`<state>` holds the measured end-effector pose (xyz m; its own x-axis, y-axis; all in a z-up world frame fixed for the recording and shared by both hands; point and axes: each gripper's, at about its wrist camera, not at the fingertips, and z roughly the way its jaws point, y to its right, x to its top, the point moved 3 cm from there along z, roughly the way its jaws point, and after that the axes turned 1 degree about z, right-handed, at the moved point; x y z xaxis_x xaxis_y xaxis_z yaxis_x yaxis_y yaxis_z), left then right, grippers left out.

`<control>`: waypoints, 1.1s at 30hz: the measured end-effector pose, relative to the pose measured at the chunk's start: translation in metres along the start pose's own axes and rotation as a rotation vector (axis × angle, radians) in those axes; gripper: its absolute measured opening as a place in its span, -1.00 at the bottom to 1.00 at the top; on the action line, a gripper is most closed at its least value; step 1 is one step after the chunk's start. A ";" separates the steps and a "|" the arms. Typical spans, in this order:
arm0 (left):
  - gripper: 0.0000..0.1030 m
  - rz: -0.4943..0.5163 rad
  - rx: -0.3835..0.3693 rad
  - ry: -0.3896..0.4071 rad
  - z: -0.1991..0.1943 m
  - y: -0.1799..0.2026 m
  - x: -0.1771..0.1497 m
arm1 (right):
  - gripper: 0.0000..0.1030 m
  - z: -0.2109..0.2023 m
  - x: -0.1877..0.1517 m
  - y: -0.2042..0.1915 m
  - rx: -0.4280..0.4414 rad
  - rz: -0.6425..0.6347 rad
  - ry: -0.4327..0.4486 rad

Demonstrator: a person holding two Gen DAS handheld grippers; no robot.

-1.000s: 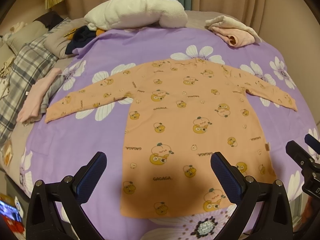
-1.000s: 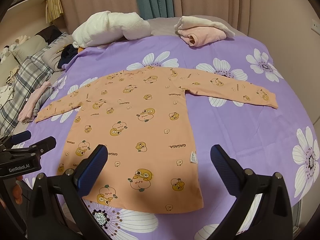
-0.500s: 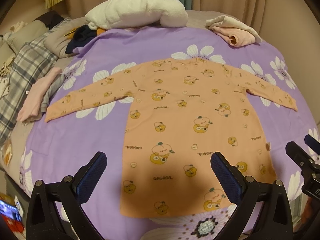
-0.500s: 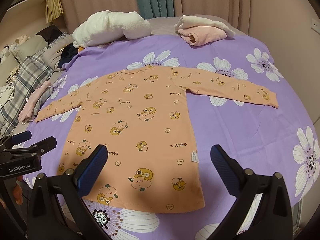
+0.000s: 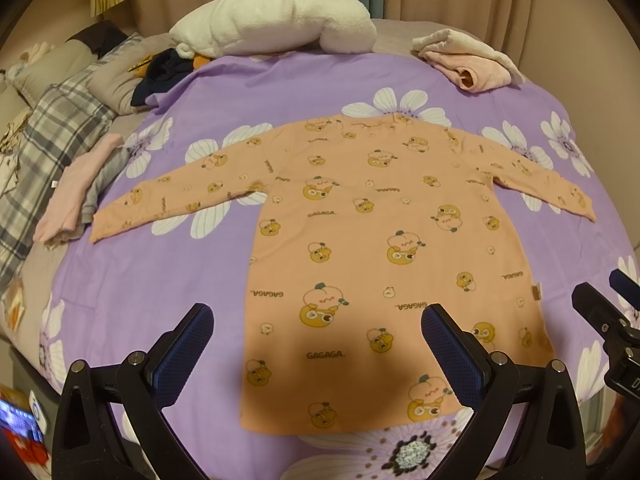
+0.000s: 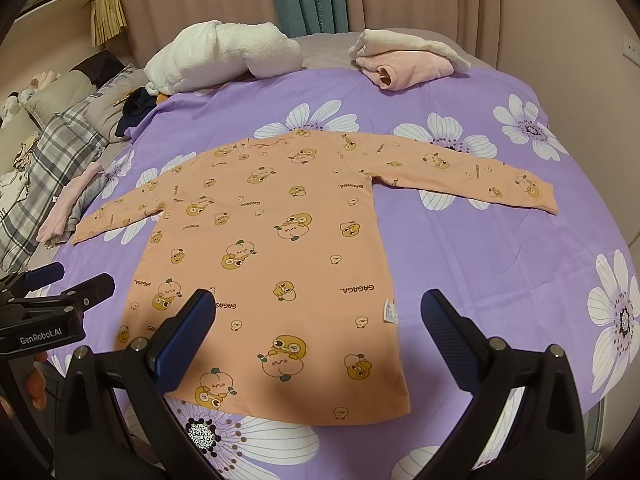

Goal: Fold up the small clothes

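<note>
- Left claw (image 5: 318, 344) spread wide, holding nothing, above the shirt's hem.
- Right claw (image 6: 318, 330) likewise agape and empty.
- Orange long-sleeved shirt (image 5: 384, 248) flat on purple floral bedspread (image 6: 460, 264), sleeves outstretched.
- White blanket (image 6: 224, 60) and folded pink garment (image 6: 404, 66) at far edge.

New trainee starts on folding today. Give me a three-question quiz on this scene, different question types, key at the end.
1. True or false: the orange shirt lies flat with both sleeves spread out.
2. Multiple choice: the left hand-held gripper is A) shut on the hem, B) open and holding nothing, C) shut on a sleeve.
3. Fill in: the folded pink garment lies at the far edge of the purple ____.

Key: 1 true; 2 B; 3 sheet.
</note>
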<state>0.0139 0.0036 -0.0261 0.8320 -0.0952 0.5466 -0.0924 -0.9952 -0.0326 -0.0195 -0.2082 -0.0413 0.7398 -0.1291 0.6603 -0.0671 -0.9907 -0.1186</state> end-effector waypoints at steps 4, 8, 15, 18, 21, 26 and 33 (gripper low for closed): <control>1.00 0.000 0.000 0.000 0.000 -0.001 -0.001 | 1.00 0.000 0.000 0.000 0.000 0.002 -0.001; 1.00 -0.001 0.000 -0.001 0.000 -0.001 -0.001 | 1.00 0.000 0.000 0.000 0.000 0.000 0.000; 0.99 -0.002 0.000 -0.002 0.001 -0.001 -0.002 | 1.00 0.000 0.000 0.001 -0.001 -0.003 -0.003; 1.00 -0.004 0.001 -0.003 0.002 -0.001 -0.005 | 1.00 0.000 -0.001 -0.001 0.000 -0.004 -0.005; 0.99 -0.003 0.003 -0.006 0.003 -0.001 -0.007 | 1.00 0.000 -0.001 -0.001 0.000 -0.004 -0.005; 0.99 -0.001 0.004 -0.008 0.003 -0.001 -0.007 | 1.00 0.000 -0.001 -0.001 0.000 -0.003 -0.006; 0.99 0.003 0.006 -0.023 0.005 0.003 -0.005 | 1.00 0.001 -0.002 -0.001 0.002 0.005 -0.009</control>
<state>0.0121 0.0006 -0.0336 0.8439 -0.0983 0.5275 -0.0914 -0.9950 -0.0391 -0.0206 -0.2073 -0.0431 0.7458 -0.1336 0.6527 -0.0692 -0.9899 -0.1235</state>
